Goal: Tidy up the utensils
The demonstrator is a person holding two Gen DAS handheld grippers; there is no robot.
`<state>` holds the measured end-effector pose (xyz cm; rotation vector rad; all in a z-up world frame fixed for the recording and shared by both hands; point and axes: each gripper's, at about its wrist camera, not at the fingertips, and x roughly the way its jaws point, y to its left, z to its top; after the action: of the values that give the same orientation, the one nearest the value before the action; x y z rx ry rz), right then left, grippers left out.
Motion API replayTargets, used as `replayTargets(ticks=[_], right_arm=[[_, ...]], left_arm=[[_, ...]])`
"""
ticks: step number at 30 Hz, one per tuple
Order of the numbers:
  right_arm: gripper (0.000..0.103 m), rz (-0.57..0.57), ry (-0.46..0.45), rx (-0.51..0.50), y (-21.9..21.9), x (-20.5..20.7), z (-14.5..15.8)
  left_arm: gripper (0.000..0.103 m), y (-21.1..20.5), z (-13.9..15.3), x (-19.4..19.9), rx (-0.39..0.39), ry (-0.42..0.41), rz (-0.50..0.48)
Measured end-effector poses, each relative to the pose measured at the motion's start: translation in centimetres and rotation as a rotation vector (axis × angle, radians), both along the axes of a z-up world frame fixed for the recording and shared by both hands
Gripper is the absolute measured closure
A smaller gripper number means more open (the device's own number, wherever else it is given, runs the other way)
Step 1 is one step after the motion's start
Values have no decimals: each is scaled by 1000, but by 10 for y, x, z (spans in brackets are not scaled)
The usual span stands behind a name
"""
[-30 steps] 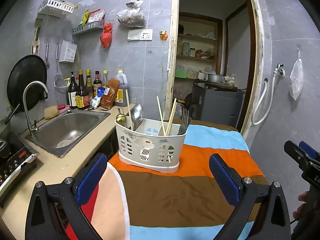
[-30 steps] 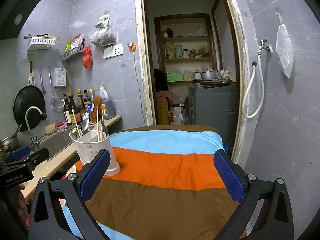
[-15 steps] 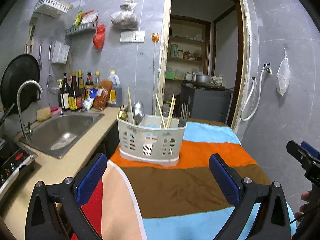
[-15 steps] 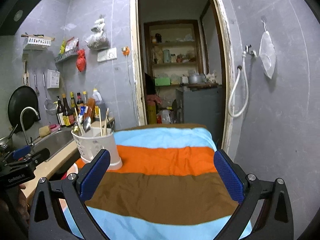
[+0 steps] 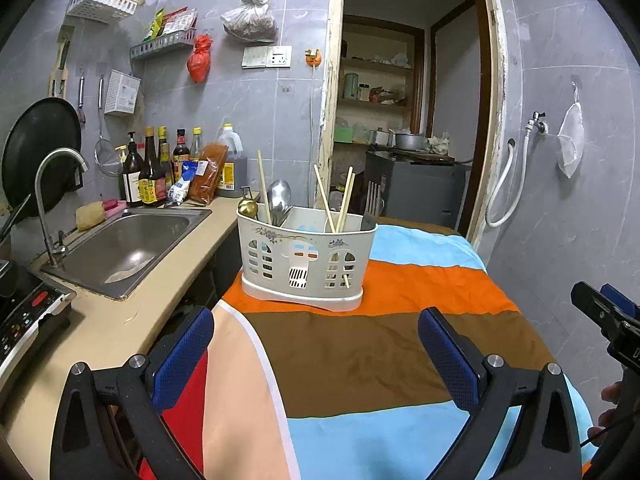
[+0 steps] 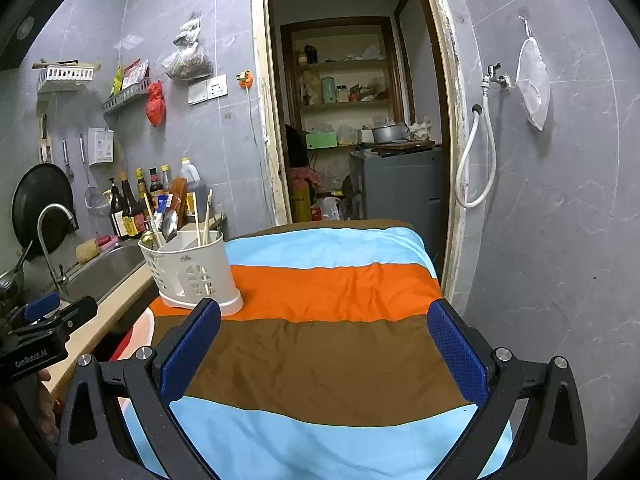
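Observation:
A white plastic utensil caddy (image 5: 306, 260) (image 6: 192, 270) stands on the orange band of a striped cloth (image 5: 360, 344) (image 6: 332, 344). Upright in it are wooden chopsticks (image 5: 334, 200), a metal spoon (image 5: 279, 200), a fork (image 5: 372, 205) and a gold-topped utensil (image 5: 249, 208). My left gripper (image 5: 316, 350) hovers open over the brown band, short of the caddy, with nothing between its blue pads. My right gripper (image 6: 324, 348) is open too, holds nothing, and sits right of the caddy. Each gripper shows at the edge of the other's view: the right gripper (image 5: 608, 320), the left gripper (image 6: 44, 332).
A steel sink (image 5: 124, 248) with a curved tap (image 5: 48, 196) lies in the beige counter on the left. Sauce bottles (image 5: 148, 172) line the tiled wall. A cooktop (image 5: 24, 312) sits near left. Behind the table is an open doorway (image 6: 352, 128); a grey wall stands on the right.
Both grippers have drawn back and lifted slightly, so the caddy looks smaller and farther off. Both stayed open. Nothing on the table moved.

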<state>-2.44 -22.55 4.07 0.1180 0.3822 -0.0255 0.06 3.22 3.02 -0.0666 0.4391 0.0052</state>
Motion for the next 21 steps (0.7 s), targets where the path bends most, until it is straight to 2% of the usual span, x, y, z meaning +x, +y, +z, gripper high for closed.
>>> replayTargets(ticks=[21], right_arm=[[1, 9, 4, 1, 3, 1, -2]], left_arm=[[0, 0, 0, -2, 4, 1, 3]])
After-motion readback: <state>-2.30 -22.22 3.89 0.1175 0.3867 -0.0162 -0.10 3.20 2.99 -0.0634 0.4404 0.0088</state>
